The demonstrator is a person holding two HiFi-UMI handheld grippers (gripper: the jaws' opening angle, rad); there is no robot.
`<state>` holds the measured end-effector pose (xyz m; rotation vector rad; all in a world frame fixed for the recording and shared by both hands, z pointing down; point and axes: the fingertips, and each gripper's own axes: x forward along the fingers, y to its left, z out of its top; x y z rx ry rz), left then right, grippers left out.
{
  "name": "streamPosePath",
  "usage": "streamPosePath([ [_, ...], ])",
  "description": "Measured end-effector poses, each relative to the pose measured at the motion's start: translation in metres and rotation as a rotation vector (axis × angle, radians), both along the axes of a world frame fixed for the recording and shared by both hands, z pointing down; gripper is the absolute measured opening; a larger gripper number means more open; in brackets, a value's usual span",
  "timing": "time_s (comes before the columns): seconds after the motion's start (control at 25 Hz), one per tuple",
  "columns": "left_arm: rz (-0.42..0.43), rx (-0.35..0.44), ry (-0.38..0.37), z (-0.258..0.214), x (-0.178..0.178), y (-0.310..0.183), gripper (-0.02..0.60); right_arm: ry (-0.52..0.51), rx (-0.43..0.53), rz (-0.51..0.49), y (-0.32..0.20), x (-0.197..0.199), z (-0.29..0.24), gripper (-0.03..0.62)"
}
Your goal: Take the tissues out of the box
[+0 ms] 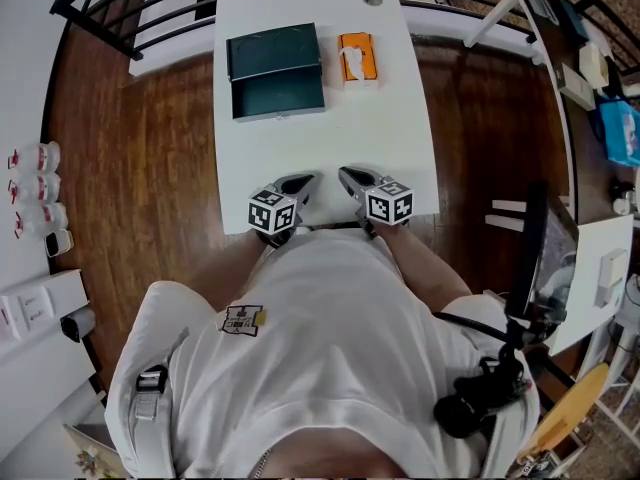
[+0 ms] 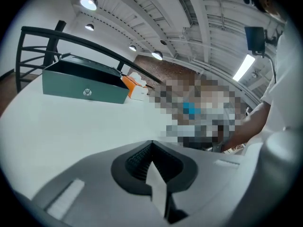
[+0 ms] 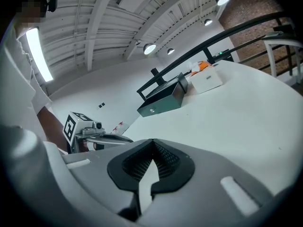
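Head view, tissue box [image 1: 357, 58], orange top, white sides

White desk [image 1: 330, 158], rectangular, on a dark brown wood-plank floor [image 1: 140, 168]. A black metal railing [image 1: 62, 0] runs beyond the desk's far edge. Overhead is a white beamed ceiling [image 3: 94, 27] with round lamps [image 3: 149, 48], and a brick wall [image 3: 258, 6] stands behind.

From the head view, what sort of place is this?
Probably a mezzanine work area in an industrial-style building: a black railing edges the wood floor, ceiling beams are exposed, and a white table stands by the railing.
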<state>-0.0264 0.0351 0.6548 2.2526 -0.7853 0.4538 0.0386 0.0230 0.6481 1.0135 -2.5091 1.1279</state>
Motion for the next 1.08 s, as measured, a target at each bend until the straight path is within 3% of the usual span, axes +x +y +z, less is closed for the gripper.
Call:
streamPosePath([
  [1.08,-0.029,-0.026,0.027,-0.0005,-0.0012,-0.0057,0.000,0.020,0.007,-0.021,0.0005,-0.0003,0.0017,0.000],
])
